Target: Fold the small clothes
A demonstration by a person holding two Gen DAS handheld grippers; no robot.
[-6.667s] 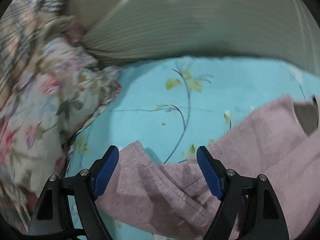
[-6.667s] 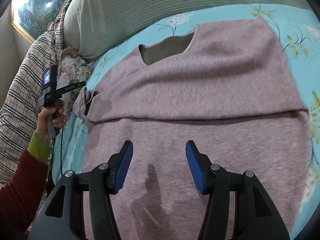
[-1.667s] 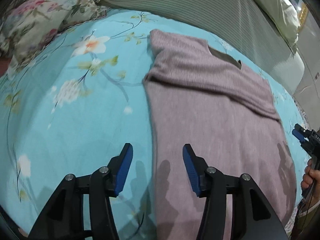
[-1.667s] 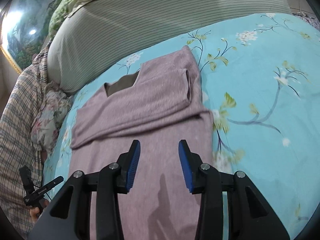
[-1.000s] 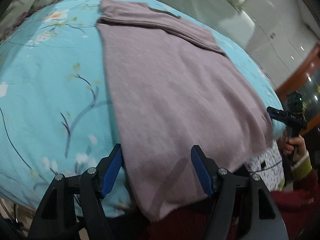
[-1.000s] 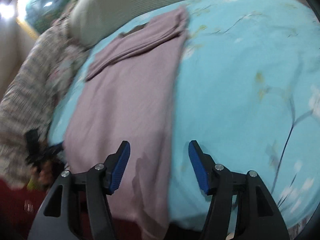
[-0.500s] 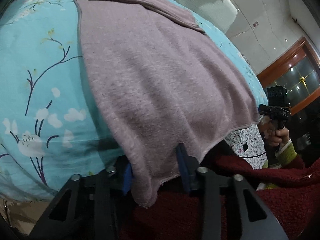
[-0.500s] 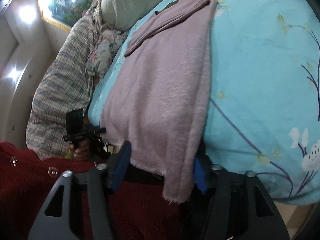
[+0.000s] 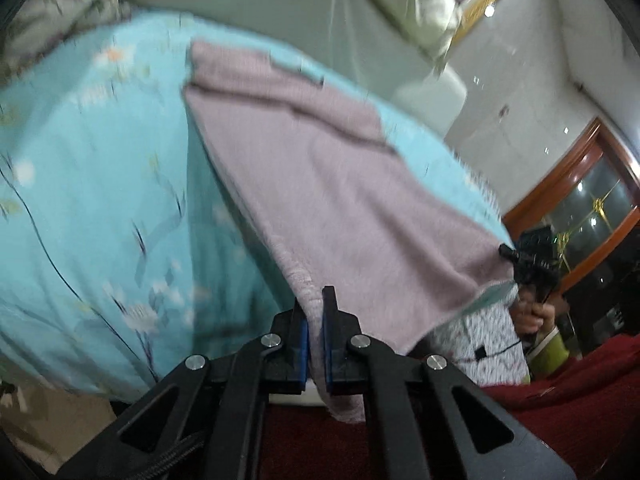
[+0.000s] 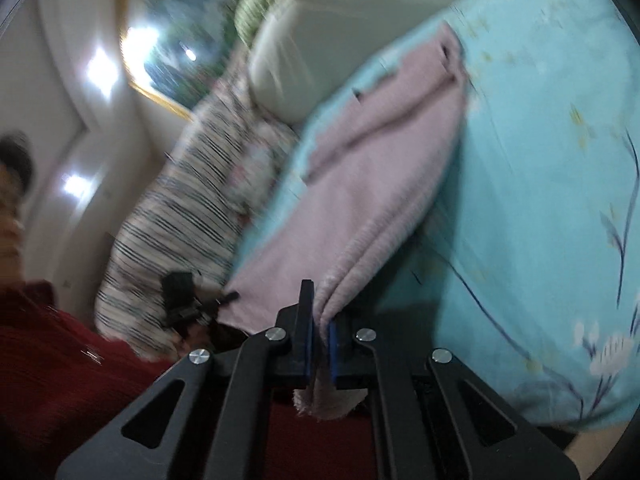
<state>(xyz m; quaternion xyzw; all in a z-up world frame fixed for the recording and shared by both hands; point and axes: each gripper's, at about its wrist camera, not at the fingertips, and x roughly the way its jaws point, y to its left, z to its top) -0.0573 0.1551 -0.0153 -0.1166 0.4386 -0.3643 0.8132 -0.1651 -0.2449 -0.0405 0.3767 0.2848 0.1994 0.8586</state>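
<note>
1. On a bed [image 9: 100, 184] spread with a turquoise floral sheet, a mauve knit sweater [image 9: 344, 184] lies flat, its neckline end toward the pillows and its hem hanging over the near edge.
2. At the hem's left corner, the left gripper [image 9: 315, 322] has just closed; its blue pads are clamped on the fabric, a tuft of which hangs below the jaws.
3. At the opposite corner, the right gripper [image 10: 319, 330] has likewise just closed and pinches the sweater's [image 10: 384, 184] hem, a frayed flap drooping beneath it.
4. Between the two corners the lower edge is raised off the bed [image 10: 540, 184] and drawn into a slack span.
5. From the left wrist view, the right gripper [image 9: 534, 260] appears at the far corner in the person's hand [image 9: 534, 316]; from the right wrist view, the left gripper [image 10: 188, 300] shows dark and blurred.
6. Behind the sweater sit a grey-green striped pillow [image 9: 280, 12], a floral cushion [image 9: 52, 8] and a plaid cover [image 10: 172, 232].
7. Both views are blurred.
</note>
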